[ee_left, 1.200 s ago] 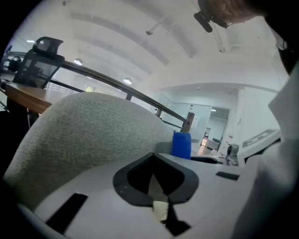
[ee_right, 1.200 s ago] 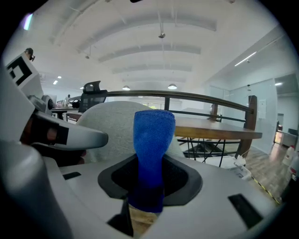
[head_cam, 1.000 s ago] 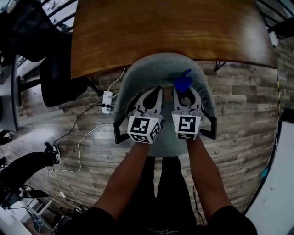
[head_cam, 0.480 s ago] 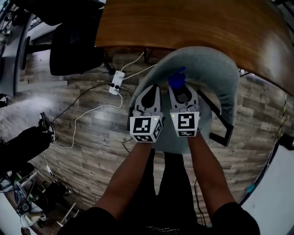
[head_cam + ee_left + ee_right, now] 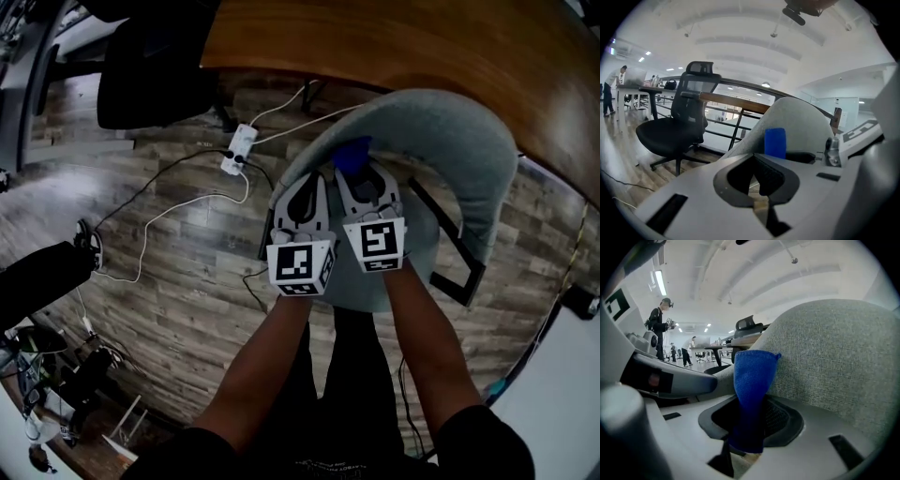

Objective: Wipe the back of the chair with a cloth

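The grey upholstered chair stands by the wooden table, its curved back wrapping round from the upper left to the right. My right gripper is shut on a blue cloth, which stands up from the jaws right against the inner face of the back near its left end. My left gripper sits close beside it on the left, shut with nothing between its jaws. From the left gripper view, the blue cloth shows ahead in front of the grey back.
A wooden table runs across the top. A black office chair stands at the upper left. A white power strip and cables lie on the wood floor. The chair's black frame shows at the right. People stand far off.
The view has swung: the chair now sits further right and turned out from the table. Both grippers have stayed side by side, with the cloth near the left end of the backrest.
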`<state>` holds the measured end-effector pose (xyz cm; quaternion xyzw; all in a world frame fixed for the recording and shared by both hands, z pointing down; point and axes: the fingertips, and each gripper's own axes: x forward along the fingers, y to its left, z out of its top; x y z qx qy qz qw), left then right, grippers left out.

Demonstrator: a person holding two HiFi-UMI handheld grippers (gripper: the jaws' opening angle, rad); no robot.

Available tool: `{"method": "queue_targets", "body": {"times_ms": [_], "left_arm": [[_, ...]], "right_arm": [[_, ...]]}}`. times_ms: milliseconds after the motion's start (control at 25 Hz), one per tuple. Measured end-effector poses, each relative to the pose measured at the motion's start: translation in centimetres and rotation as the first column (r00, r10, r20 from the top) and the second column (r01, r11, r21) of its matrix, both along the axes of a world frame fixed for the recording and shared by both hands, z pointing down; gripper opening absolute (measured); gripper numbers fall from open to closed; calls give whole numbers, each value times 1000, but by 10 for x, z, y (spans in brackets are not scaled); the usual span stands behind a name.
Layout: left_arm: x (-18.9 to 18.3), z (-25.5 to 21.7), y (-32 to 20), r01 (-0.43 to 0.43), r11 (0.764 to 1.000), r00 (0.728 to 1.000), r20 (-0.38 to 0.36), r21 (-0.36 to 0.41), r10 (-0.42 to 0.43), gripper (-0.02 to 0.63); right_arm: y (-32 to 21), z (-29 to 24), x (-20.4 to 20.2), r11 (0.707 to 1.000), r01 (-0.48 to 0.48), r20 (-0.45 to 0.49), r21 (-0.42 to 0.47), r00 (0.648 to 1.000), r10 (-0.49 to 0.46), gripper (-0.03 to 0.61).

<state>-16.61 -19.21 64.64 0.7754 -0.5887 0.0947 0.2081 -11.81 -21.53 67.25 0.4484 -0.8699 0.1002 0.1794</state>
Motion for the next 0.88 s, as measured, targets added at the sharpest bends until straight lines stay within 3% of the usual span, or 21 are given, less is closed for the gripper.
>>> {"method": "queue_targets", "body": {"times_ms": [280,560,880], "left_arm": [[17,17,-5,-23,1000,1000,14,4,23,5],[45,28,-20,-127,992,991,44,14,127,5],[85,34,-33,-225,974,972,81,27,222,5]], "right_arm": [[-13,11,23,999,-53,-41,6,998,53,136],[-22,22,76,985,-175,-47,-1,984,175,137],[-18,28,128,948,-318,-67,12,946,318,137]]}}
